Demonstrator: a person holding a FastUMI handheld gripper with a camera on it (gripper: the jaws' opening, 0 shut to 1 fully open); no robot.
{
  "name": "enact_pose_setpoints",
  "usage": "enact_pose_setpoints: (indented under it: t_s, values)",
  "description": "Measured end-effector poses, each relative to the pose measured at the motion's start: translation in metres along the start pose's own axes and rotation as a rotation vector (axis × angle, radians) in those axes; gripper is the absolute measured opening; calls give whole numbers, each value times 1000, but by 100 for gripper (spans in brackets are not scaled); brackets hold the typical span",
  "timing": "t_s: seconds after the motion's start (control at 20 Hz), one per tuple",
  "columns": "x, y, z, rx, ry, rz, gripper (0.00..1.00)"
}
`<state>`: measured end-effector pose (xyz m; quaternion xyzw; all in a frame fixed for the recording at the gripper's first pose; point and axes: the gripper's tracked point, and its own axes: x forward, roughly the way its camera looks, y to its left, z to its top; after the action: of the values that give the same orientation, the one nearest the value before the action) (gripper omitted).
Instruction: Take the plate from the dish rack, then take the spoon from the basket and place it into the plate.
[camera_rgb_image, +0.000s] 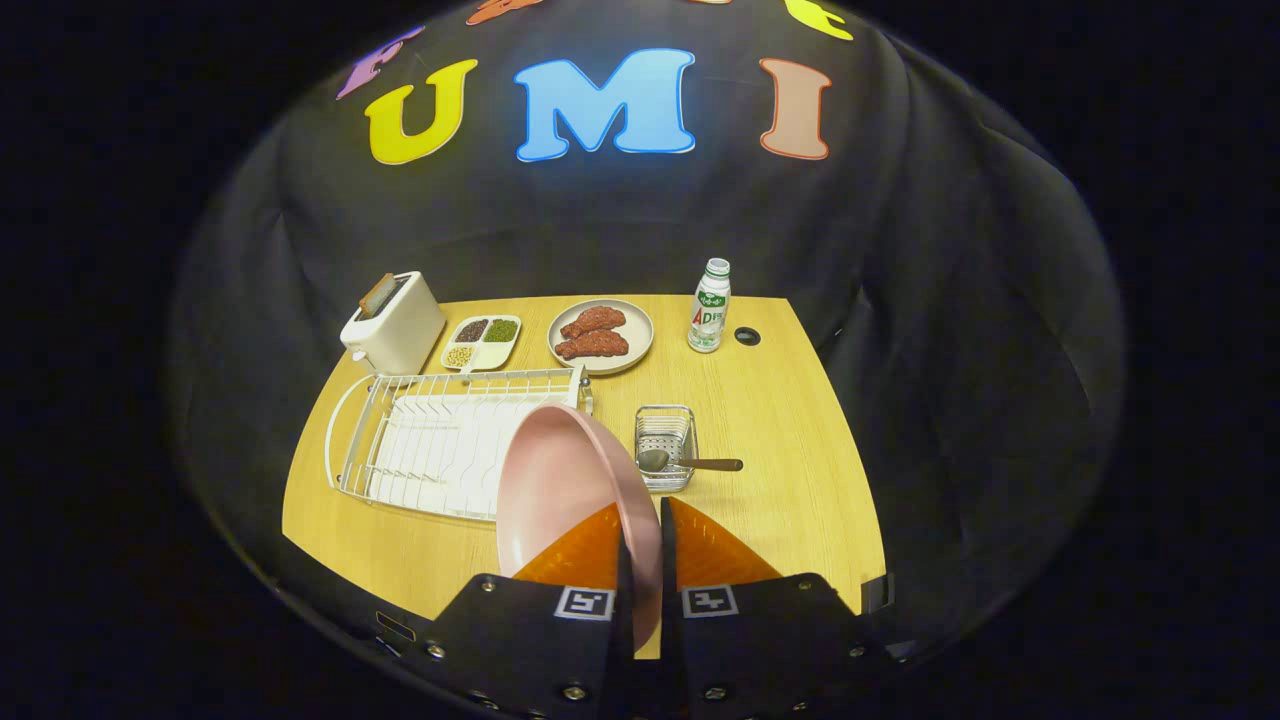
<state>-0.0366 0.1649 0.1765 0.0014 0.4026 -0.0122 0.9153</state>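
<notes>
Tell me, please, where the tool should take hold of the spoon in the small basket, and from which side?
The tool is shut on the pink plate now. For the spoon, grip the brown handle, which sticks out over the wire basket rim on the side away from the dish rack. Probably come from above, fingers across the handle; the bowl lies inside the basket walls.

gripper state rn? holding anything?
Gripper: shut on the pink plate, one of its fingers on each side of the rim, plate on edge above the table in front of the dish rack.
</notes>
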Motion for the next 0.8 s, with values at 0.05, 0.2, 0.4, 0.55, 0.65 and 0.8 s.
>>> enact_pose_setpoints:
  t_s: [0.05,0.2,0.4,0.55,0.65,0.8]
  values:
    - [2,-1,-7,7,12,11,11]
    - [13,1,-37,48,61,64,11]
    - [34,8,-79,60,141,121,11]
    - [47,21,-105,61,196,171,10]
    - [55,32,-119,103,235,215,10]
    - [72,42,-133,139,265,261,11]
